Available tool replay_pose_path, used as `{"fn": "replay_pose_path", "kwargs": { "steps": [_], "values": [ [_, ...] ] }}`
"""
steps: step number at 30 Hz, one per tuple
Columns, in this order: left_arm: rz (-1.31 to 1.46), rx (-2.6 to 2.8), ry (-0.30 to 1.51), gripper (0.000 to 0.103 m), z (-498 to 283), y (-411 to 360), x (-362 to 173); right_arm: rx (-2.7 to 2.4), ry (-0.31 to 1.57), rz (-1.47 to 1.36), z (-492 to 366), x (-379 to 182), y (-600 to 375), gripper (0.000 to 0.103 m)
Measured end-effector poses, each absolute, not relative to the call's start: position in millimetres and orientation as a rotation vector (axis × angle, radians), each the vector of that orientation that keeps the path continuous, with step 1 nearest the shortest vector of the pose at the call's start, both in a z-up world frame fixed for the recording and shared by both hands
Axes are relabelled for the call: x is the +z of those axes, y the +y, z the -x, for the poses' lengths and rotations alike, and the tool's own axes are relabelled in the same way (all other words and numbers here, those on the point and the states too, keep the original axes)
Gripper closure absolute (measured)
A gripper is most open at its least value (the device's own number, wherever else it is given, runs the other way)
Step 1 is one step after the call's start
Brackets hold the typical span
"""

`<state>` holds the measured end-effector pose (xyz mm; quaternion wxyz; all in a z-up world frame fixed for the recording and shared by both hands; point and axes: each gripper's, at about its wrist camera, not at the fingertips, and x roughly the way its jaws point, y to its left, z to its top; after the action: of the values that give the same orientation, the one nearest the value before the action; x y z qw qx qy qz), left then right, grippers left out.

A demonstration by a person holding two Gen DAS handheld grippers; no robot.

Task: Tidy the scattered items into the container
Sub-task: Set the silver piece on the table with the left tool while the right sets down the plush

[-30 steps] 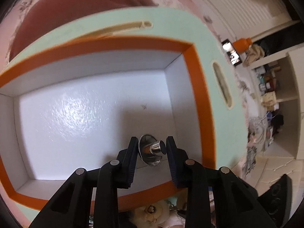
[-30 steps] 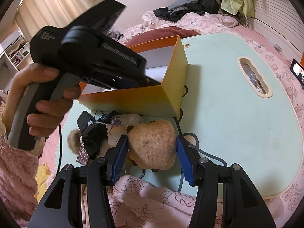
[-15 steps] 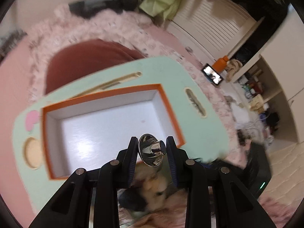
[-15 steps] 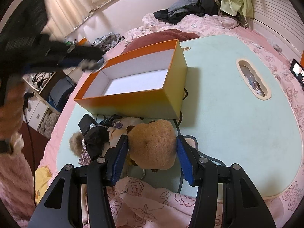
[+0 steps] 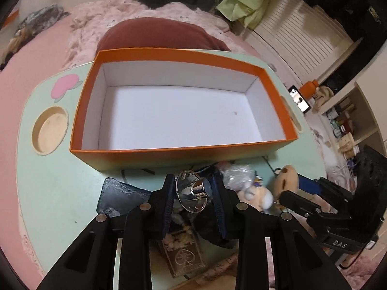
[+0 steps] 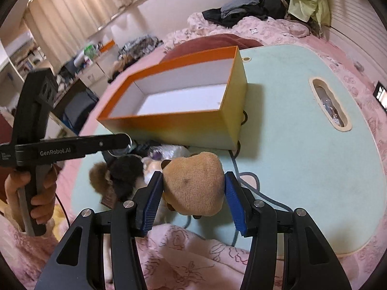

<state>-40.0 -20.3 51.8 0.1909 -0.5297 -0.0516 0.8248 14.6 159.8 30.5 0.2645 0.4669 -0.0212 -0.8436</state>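
An empty orange box [image 5: 183, 106] with a white inside stands on the mint table; it also shows in the right wrist view [image 6: 179, 101]. My left gripper [image 5: 193, 191] is shut on a shiny silver metal piece [image 5: 193, 192], held low over the pile in front of the box. My right gripper [image 6: 192, 193] is shut on a tan plush toy [image 6: 193, 183] at the table's near edge. The left gripper [image 6: 72, 147] shows at the left of the right wrist view.
A pile lies in front of the box: a dark pouch [image 5: 121, 198], a playing-card case [image 5: 183, 258], a cream plush [image 5: 256, 195], dark fluffy balls [image 6: 123, 171] and a cable [image 6: 241, 181]. The mint table [image 6: 302, 145] has a slot [image 6: 330, 104] and a round recess [image 5: 49, 130].
My left gripper has pulled back out of the box with the silver piece and come down over the pile in front. My right gripper holds still on the tan plush.
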Motion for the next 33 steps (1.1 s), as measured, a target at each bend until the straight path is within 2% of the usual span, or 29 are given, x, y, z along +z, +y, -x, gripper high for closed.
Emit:
{"fn": "replay_pose_path", "kwargs": {
  "steps": [1, 4, 5, 10, 12, 14, 18, 24, 33],
  "values": [
    [1.484, 2.323, -0.161, 0.069, 40.7, -22.2, 50.5, -2.28, -0.05, -1.269, -14.7, 29.0, 159.1, 0.05],
    [1.437, 2.353, -0.212, 0.05, 36.4, -26.9, 52.6, -2.267, -0.06, -1.278, -13.8, 26.1, 159.7, 0.036],
    [1.409, 2.363, -0.225, 0.048, 34.2, -28.1, 54.9, -2.267, -0.069, -1.277, -13.9, 26.1, 160.3, 0.032],
    [1.261, 2.396, -0.317, 0.046, 23.0, -42.7, 71.5, -2.301, -0.116, -1.22, -16.5, 35.9, 167.9, 0.032],
    [1.195, 2.447, -0.381, 0.045, 19.8, -57.2, 80.7, -2.291, -0.167, -1.189, -16.6, 42.6, 173.0, 0.032],
    [1.127, 2.503, -0.452, 0.038, 18.1, -75.0, 88.5, -2.243, -0.229, -1.176, -13.9, 47.7, 175.9, 0.032],
    [1.014, 2.699, -0.598, 0.036, 19.0, -117.0, 97.3, -2.069, -0.372, -1.203, -3.6, 48.5, 174.7, 0.032],
    [1.142, 2.629, -0.662, 0.035, 39.8, -123.4, 62.5, -2.069, -0.368, -1.231, 23.5, 47.0, 163.2, 0.032],
    [1.197, 2.611, -0.568, 0.035, 42.4, -84.0, 43.9, -2.073, -0.341, -1.251, 41.1, 36.2, 149.6, 0.032]
  ]
}}
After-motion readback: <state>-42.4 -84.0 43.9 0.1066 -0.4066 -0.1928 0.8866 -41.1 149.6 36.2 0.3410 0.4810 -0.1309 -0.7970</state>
